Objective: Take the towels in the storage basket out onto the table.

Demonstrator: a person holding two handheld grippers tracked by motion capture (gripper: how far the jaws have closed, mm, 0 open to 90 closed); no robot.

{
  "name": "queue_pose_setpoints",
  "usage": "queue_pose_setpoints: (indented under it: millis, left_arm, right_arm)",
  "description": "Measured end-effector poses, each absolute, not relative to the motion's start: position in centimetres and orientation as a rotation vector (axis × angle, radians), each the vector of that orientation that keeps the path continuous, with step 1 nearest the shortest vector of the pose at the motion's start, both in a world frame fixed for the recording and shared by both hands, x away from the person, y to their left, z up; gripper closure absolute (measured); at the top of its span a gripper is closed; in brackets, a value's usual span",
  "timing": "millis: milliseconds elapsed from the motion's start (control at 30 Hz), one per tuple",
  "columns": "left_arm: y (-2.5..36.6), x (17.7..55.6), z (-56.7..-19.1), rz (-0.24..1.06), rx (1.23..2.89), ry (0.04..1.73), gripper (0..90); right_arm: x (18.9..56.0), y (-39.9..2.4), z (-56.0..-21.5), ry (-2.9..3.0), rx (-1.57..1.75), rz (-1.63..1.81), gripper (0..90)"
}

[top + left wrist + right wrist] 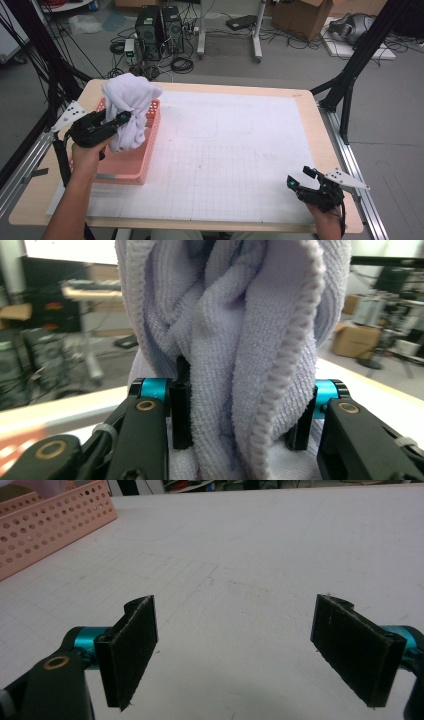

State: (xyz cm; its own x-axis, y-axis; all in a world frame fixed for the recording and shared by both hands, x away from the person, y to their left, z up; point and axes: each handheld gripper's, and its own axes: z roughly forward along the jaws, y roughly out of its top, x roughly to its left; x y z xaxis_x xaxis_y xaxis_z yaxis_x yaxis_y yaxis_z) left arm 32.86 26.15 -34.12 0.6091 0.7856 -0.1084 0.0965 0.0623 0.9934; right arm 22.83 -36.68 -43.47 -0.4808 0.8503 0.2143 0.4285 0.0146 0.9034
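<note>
A pale lilac-white towel (pixel 129 107) hangs bunched above the pink perforated basket (pixel 131 167) at the table's left. My left gripper (pixel 122 119) is shut on the towel, lifting its bunched middle over the basket. In the left gripper view the thick folds of the towel (pixel 240 360) are squeezed between both black pads (pixel 181 415). My right gripper (pixel 300 177) rests near the table's front right corner, open, with nothing between its pads (pixel 131 647). Its own view looks across the white gridded mat (pixel 260 555) toward the basket (pixel 50 527).
The white gridded mat (pixel 235 150) covers most of the wooden table (pixel 310 107). Black frame legs (pixel 350 75) stand at the right, computer towers (pixel 160 30) and cables lie on the floor beyond the far edge.
</note>
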Motion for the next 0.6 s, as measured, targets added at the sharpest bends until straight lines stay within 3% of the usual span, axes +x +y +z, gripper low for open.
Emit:
queue_pose_setpoints:
  millis: [600]
  left_arm:
    - [16.0, 33.0, -33.2, 0.388, 1.503, 0.522, 57.6]
  right_arm:
    - [22.8, -36.6, -43.4, 1.914, 1.294, 1.463, 17.6]
